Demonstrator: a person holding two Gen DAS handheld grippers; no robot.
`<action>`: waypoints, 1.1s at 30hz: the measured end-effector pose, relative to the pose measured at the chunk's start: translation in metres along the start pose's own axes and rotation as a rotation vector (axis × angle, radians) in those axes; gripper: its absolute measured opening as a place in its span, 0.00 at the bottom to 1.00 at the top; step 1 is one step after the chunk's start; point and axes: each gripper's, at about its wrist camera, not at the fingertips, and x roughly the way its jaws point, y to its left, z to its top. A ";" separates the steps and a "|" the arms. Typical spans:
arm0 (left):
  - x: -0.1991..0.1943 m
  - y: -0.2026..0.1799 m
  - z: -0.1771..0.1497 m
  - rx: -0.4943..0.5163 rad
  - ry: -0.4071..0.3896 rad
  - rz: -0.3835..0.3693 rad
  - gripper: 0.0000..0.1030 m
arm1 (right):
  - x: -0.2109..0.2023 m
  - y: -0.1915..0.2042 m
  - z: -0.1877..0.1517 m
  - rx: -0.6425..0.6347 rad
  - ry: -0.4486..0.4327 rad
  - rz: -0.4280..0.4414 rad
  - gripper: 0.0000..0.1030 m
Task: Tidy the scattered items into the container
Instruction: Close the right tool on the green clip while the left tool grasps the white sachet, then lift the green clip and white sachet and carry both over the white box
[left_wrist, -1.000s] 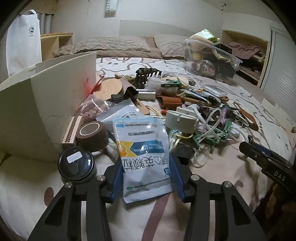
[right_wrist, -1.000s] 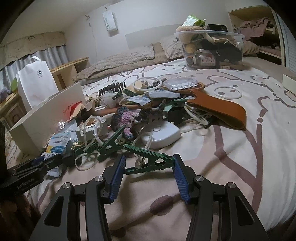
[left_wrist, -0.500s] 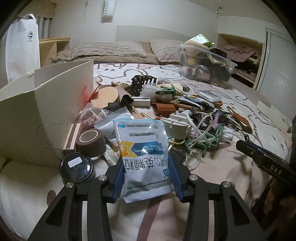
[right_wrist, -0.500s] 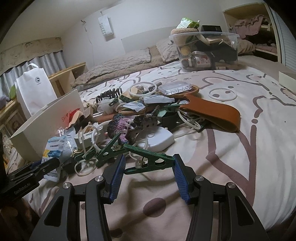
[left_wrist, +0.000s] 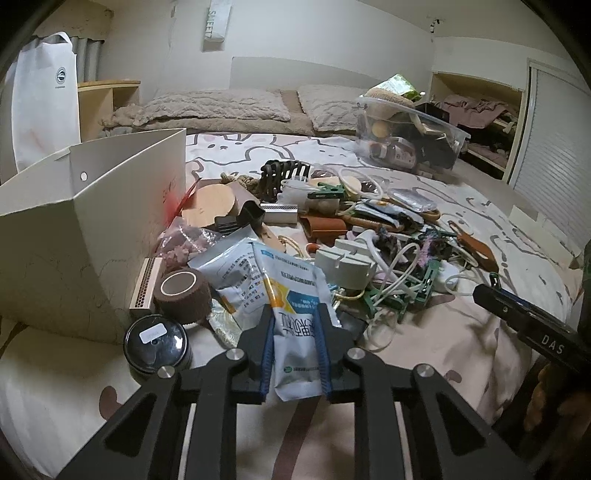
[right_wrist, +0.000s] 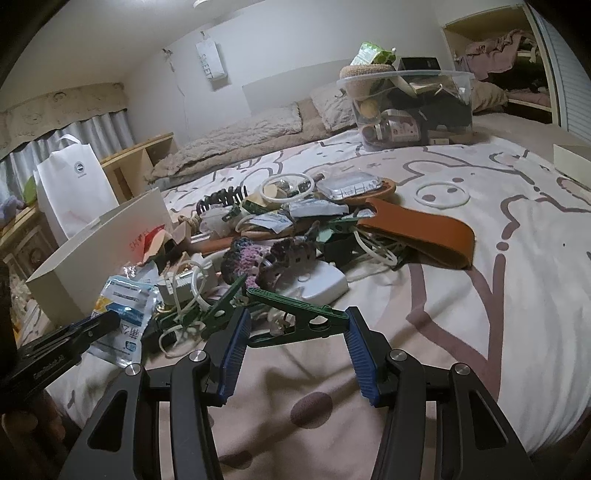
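My left gripper is shut on a white and blue sachet at the near edge of a pile of scattered items on the bed; the sachet buckles between the pads. It also shows in the right wrist view. My right gripper is open, its blue pads on either side of a dark green clip that lies on the bedspread. A clear plastic container with several items in it stands at the far side of the bed; it also shows in the right wrist view.
A white cardboard box stands at the left. Beside it lie a brown tape roll, a round black tin and a wooden disc. A brown leather strap and a white ring lie right of the pile.
My left gripper has closed on the sachet, which now bulges up between the pads. The right gripper stays open around the green clip and has barely moved.
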 end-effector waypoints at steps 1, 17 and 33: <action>-0.001 0.000 0.001 0.000 -0.004 -0.003 0.17 | -0.001 0.001 0.000 -0.003 -0.005 -0.002 0.51; -0.013 -0.002 0.010 0.003 -0.050 -0.027 0.11 | -0.010 -0.005 0.010 0.009 -0.041 -0.001 0.51; -0.031 -0.001 0.041 0.009 -0.129 -0.030 0.11 | -0.026 0.004 0.044 -0.026 -0.127 -0.004 0.51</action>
